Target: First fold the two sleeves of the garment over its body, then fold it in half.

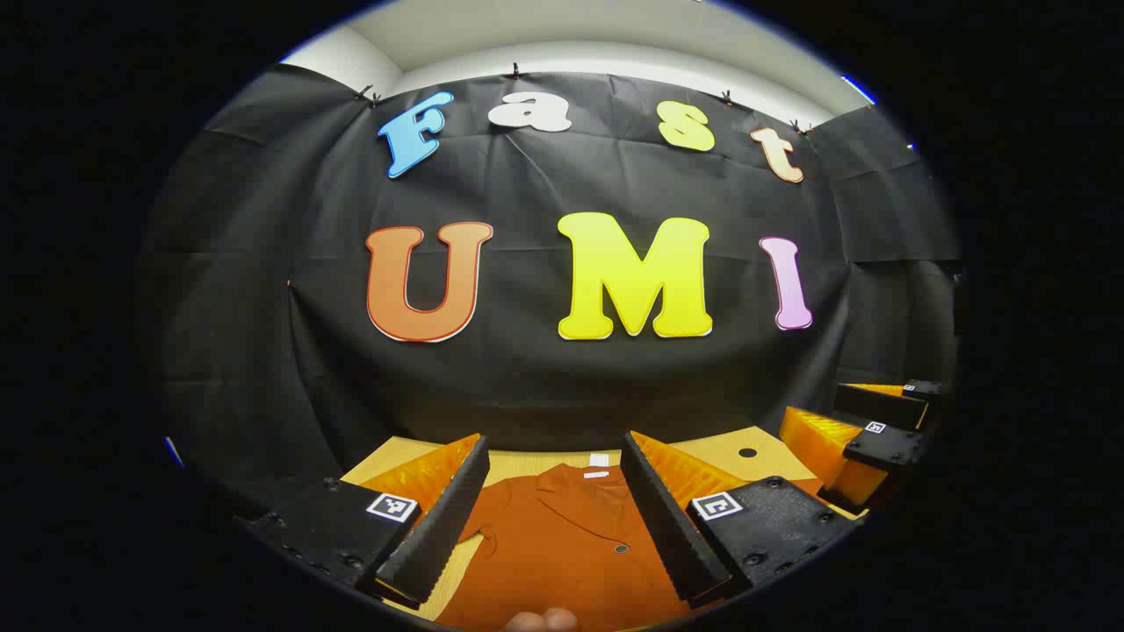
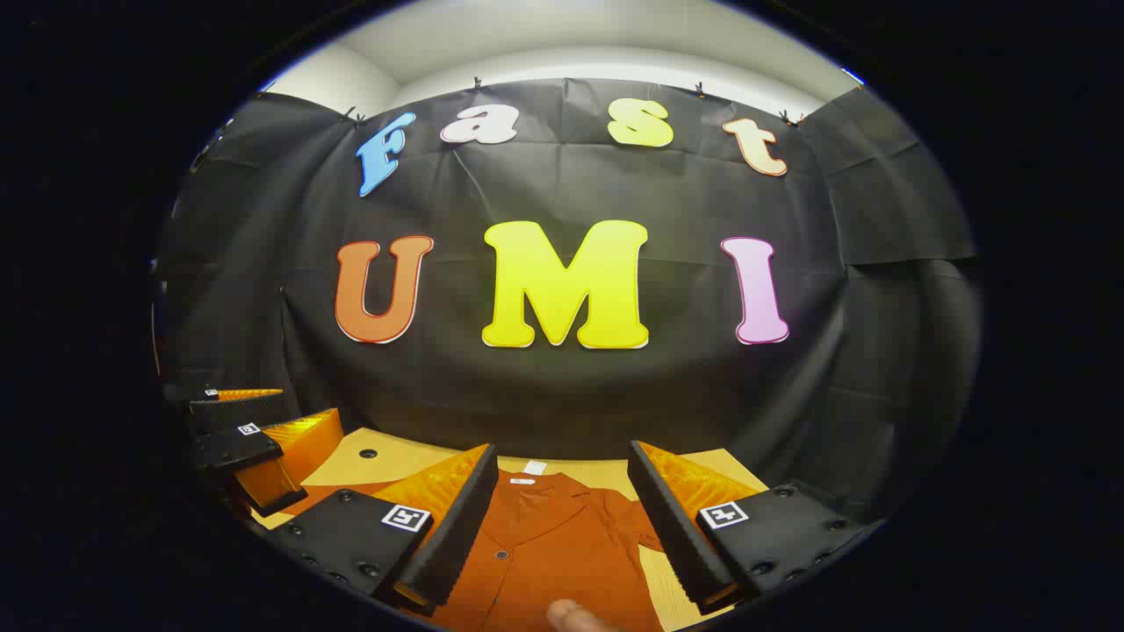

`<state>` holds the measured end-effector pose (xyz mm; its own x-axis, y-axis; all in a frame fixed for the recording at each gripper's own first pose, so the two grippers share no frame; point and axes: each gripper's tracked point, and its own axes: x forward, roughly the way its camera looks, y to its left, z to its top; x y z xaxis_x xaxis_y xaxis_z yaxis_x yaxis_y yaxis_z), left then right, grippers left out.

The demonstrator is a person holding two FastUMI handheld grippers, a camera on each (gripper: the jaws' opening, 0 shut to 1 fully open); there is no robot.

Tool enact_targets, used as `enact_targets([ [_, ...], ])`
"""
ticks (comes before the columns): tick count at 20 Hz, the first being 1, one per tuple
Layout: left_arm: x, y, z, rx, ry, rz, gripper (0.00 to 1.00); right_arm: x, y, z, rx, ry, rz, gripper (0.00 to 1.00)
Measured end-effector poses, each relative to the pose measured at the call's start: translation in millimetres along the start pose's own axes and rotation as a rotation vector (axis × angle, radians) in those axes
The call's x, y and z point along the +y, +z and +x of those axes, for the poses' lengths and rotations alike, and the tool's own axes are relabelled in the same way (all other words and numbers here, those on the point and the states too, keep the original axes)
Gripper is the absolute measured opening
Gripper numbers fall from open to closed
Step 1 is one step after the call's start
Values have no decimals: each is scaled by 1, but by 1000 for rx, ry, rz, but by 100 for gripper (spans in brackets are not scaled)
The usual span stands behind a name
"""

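Shirt [image 1: 562,544] flat on table [image 1: 729,448], collar toward 12 o'clock; right gripper [image 1: 865,430] at 3 o'clock; left gripper [image 2: 263,439] at 9 o'clock in right gripper view.

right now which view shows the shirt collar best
The right gripper view: the shirt lies between the open right tongs with its collar spread and centred. The left gripper view shows the collar too, crowded by a finger.
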<state>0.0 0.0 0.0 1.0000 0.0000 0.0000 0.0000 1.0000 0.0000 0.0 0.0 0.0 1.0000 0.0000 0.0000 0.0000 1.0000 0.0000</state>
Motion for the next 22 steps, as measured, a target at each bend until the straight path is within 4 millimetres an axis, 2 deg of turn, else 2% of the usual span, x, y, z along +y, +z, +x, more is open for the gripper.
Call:
enact_targets([
  [6,3,-14,7,34,19,-7,98,0,1,11,-8,-1,-4,95],
  [10,8,-15,10,26,38,5,98,-4,-1,16,-7,-16,-10,93],
  [22,8,-33,15,61,41,10,98,-4,-7,22,9,-21,-22,93],
])
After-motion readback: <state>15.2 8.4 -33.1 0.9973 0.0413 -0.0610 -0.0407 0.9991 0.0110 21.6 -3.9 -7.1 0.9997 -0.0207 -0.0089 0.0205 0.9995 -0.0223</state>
